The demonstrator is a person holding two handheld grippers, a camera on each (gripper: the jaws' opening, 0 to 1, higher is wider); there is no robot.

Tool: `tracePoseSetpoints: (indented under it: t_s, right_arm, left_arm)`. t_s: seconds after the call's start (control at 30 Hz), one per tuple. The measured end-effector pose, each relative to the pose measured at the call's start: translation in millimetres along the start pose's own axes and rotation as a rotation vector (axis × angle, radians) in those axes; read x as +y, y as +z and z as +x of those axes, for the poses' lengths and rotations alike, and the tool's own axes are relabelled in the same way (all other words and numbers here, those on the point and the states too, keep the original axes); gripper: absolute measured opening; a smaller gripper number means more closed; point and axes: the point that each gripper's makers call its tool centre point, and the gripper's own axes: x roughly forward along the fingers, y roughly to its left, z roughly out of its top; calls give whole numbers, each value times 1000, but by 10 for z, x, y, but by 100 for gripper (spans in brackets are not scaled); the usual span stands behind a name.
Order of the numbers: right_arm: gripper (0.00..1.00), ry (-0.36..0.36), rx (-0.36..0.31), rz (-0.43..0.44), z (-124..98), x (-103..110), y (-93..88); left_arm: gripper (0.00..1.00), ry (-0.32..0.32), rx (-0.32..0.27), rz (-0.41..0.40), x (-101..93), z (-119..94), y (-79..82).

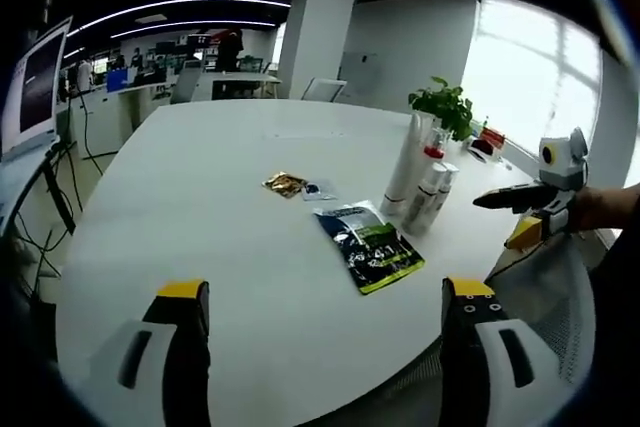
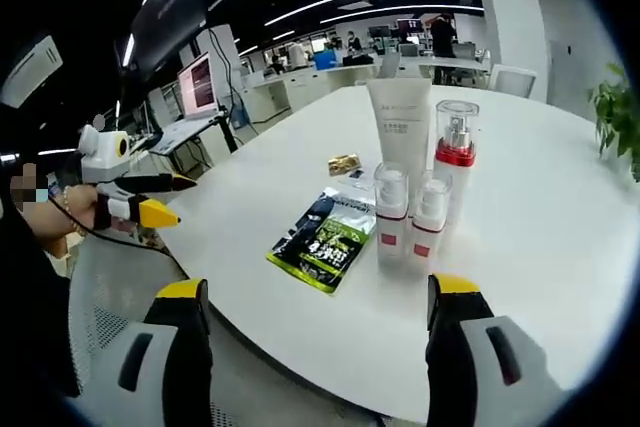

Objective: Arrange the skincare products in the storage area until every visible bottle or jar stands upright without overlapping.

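Four skincare products stand upright in a tight cluster on the white table (image 1: 200, 187): a tall white tube (image 1: 405, 169) (image 2: 398, 125), a clear-capped pump bottle with a red band (image 1: 433, 147) (image 2: 455, 152), and two small white bottles (image 1: 426, 202) (image 2: 390, 212) with red labels. None of them overlap. My left gripper (image 1: 326, 288) (image 2: 184, 200) hovers open near the table edge, holding nothing. My right gripper (image 2: 315, 287) (image 1: 500, 220) is also open and empty, just off the table edge in front of the cluster.
A green-and-black sachet (image 1: 368, 247) (image 2: 325, 237) lies flat beside the bottles, with a small gold sachet (image 1: 285, 184) (image 2: 343, 164) further in. A potted plant (image 1: 445, 107) stands behind the products. A mesh chair (image 1: 565, 297) sits at the table edge and a monitor (image 1: 35, 87) is off to the side.
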Motion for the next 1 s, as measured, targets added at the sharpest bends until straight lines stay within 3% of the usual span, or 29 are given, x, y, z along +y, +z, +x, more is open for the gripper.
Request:
tracePoseSetpoints:
  t_s: [0.17,0.53,0.73,1.0]
  right_arm:
    - [88,-29,-5,3,-40,-49,-43]
    - [86,-48,-24,-20,-57,-35,10]
    - [85,-47,-29,-30,-55,-20,31]
    - [85,-32,-27,-30,-64,12,26]
  left_arm:
    - [97,-39,8,11,-95,149,77]
    - [92,-49,46,34,-228,712,387]
    - [87,-45,89,30,-259,1067,413]
    - [80,14,142,30,-193,1596,430]
